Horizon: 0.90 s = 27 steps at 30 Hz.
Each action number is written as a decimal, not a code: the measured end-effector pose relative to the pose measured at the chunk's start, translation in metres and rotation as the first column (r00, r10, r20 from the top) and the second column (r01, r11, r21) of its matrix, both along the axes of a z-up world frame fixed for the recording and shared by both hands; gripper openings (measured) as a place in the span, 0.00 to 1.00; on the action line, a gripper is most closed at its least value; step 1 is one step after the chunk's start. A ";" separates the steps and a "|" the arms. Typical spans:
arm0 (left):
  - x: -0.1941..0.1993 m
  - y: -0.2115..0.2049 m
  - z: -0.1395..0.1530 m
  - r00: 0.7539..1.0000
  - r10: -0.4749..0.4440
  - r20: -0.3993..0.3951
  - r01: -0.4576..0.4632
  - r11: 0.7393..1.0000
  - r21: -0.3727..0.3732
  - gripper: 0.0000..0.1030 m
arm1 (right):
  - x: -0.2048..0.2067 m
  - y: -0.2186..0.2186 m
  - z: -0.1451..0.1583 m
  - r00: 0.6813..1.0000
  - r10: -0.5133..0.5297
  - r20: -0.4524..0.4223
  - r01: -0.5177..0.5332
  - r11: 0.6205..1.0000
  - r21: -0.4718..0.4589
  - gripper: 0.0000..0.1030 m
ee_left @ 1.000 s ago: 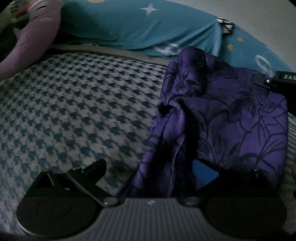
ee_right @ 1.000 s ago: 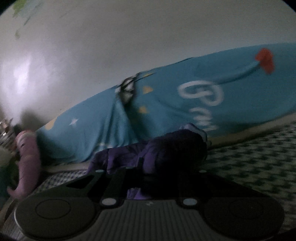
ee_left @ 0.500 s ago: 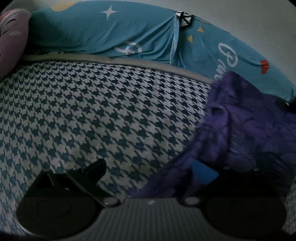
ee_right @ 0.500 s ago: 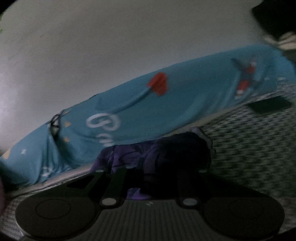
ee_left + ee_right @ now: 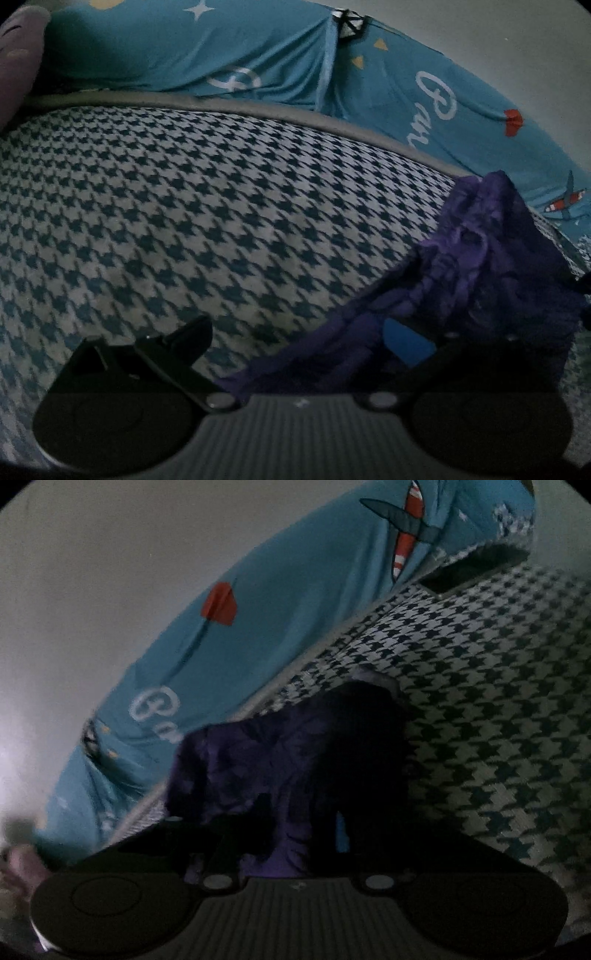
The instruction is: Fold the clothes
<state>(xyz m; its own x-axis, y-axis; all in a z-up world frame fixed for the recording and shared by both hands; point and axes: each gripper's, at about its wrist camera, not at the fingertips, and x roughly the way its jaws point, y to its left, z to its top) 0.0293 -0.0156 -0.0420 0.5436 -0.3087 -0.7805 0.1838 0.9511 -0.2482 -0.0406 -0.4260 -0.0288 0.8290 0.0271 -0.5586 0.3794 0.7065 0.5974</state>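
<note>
Purple garment [image 5: 491, 280] lies bunched on houndstooth bed [image 5: 221, 206], near right, w/ teal blanket [image 5: 280, 59] behind. Left gripper [image 5: 295, 343]: jaws spread, cloth draped between, prob. to drag it flat. Right gripper [image 5: 299, 823]: jaws opening, fabric between them, apparently letting go.

The garment [image 5: 480, 280] lies bunched on the bedcover [image 5: 221, 221], ahead and to the right of the left gripper [image 5: 295, 343], draped over its right finger. Behind the bedcover, a pillow [image 5: 258, 48] runs along the wall [image 5: 517, 44]. The garment sits directly before the right gripper [image 5: 299, 819], between its opening fingers; the bedcover spreads to its right.
</note>
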 end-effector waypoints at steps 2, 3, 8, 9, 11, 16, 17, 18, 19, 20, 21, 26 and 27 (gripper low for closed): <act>-0.001 -0.006 0.000 1.000 -0.011 0.005 0.011 1.000 0.000 1.00 | -0.004 -0.009 0.001 1.000 -0.007 0.003 0.007 1.000 0.020 0.49; -0.001 -0.008 0.000 1.000 -0.015 0.004 0.015 1.000 -0.002 1.00 | -0.005 -0.012 0.000 1.000 -0.017 0.000 0.017 0.999 0.027 0.49; -0.003 -0.018 -0.002 0.999 -0.038 -0.012 0.038 0.999 -0.018 1.00 | 0.000 -0.023 -0.007 0.999 -0.041 -0.015 0.042 0.996 0.078 0.50; -0.004 -0.020 -0.003 0.999 -0.046 -0.013 0.045 0.999 -0.017 1.00 | 0.002 -0.023 -0.009 0.999 -0.044 -0.023 0.046 0.995 0.092 0.50; -0.005 -0.024 -0.004 0.998 -0.059 -0.015 0.059 0.998 -0.015 1.00 | 0.006 -0.025 -0.014 0.998 -0.054 -0.034 0.058 0.988 0.141 0.50; -0.007 -0.029 -0.005 0.997 -0.073 -0.013 0.073 0.997 -0.008 1.00 | 0.017 -0.029 -0.022 0.996 -0.082 -0.039 0.086 0.987 0.138 0.50; -0.007 -0.029 -0.004 0.997 -0.073 -0.012 0.073 0.997 -0.008 1.00 | 0.019 -0.029 -0.023 0.995 -0.092 -0.046 0.097 0.988 0.122 0.50; -0.006 -0.029 -0.004 0.997 -0.074 -0.013 0.073 0.997 -0.011 1.00 | 0.021 -0.029 -0.023 0.993 -0.106 -0.049 0.111 0.988 0.110 0.50; -0.006 -0.029 -0.004 0.997 -0.074 -0.015 0.074 0.997 -0.014 1.00 | 0.023 -0.029 -0.023 0.992 -0.121 -0.041 0.125 0.987 0.097 0.49; -0.006 -0.029 -0.004 0.997 -0.075 -0.015 0.075 0.997 -0.013 1.00 | 0.026 -0.027 -0.021 0.992 -0.127 -0.029 0.129 0.989 0.077 0.44; -0.006 -0.029 -0.004 0.997 -0.076 -0.016 0.076 0.997 -0.012 1.00 | 0.028 -0.025 -0.017 0.992 -0.125 -0.016 0.126 0.991 0.050 0.38; -0.005 -0.030 -0.005 0.996 -0.085 -0.021 0.085 0.996 -0.005 1.00 | 0.033 -0.009 0.009 0.993 -0.101 0.057 0.106 0.989 -0.100 0.09; -0.005 -0.030 -0.006 0.996 -0.086 -0.022 0.086 0.996 -0.003 1.00 | 0.033 -0.004 0.016 0.993 -0.096 0.074 0.105 0.985 -0.137 0.08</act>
<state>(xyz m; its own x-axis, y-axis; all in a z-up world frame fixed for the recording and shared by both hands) 0.0248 -0.0459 -0.0480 0.4976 -0.3552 -0.7914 0.2588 0.9316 -0.2554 -0.0078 -0.4305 -0.0125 0.8592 -0.1329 -0.4941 0.4151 0.7456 0.5213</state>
